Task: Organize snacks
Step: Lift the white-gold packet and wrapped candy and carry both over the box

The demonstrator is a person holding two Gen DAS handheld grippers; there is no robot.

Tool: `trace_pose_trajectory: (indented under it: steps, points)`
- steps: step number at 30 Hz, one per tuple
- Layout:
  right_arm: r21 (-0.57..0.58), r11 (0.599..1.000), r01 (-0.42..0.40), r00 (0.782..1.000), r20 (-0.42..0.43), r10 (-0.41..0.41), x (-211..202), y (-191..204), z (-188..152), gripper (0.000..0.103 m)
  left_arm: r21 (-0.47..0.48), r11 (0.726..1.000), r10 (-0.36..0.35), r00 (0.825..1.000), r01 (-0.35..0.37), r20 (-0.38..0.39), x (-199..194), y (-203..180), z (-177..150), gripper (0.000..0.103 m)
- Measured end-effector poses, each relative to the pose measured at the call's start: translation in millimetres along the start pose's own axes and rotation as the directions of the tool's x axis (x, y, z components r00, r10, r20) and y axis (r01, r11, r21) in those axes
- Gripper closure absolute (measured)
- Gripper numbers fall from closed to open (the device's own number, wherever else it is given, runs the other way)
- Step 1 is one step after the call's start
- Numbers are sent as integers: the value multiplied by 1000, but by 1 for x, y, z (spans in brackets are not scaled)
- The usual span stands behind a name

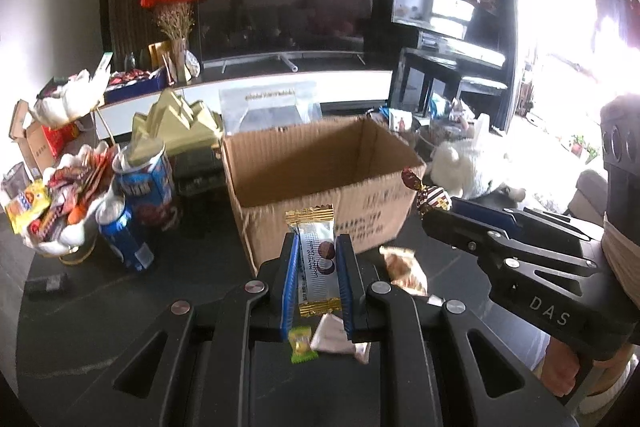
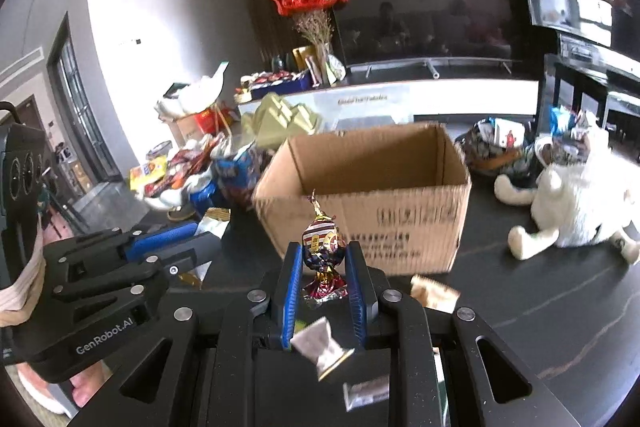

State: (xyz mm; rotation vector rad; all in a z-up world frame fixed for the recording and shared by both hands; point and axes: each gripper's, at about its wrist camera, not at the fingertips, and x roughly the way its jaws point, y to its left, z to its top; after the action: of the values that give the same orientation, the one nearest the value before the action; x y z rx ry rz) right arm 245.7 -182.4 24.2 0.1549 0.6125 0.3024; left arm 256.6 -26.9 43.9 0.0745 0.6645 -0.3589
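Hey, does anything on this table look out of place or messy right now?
Yes. Loose wrapped snacks lie scattered on the dark table in front of the cardboard box, outside it. Beside the box, a blue can leans tilted.

**Daylight glare, fisheye warp**

Strong daylight pours from the window (image 1: 568,39), blowing out the left-wrist view's right side. Both views bend at their dark rounded edges. The box interior (image 1: 304,163) is shadowed. Wrappers nearest the right lens (image 2: 320,347) blur.

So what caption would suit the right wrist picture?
Right gripper pinching a foil-wrapped candy before an open cardboard box.
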Motion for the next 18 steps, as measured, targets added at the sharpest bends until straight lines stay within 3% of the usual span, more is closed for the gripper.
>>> trace_pose_trajectory:
  steps: [18]
  points:
    - [-23, 999, 25, 1000, 8, -25, 38, -23, 59, 80, 12, 1000, 9, 1000, -10, 15, 45, 14, 61, 84]
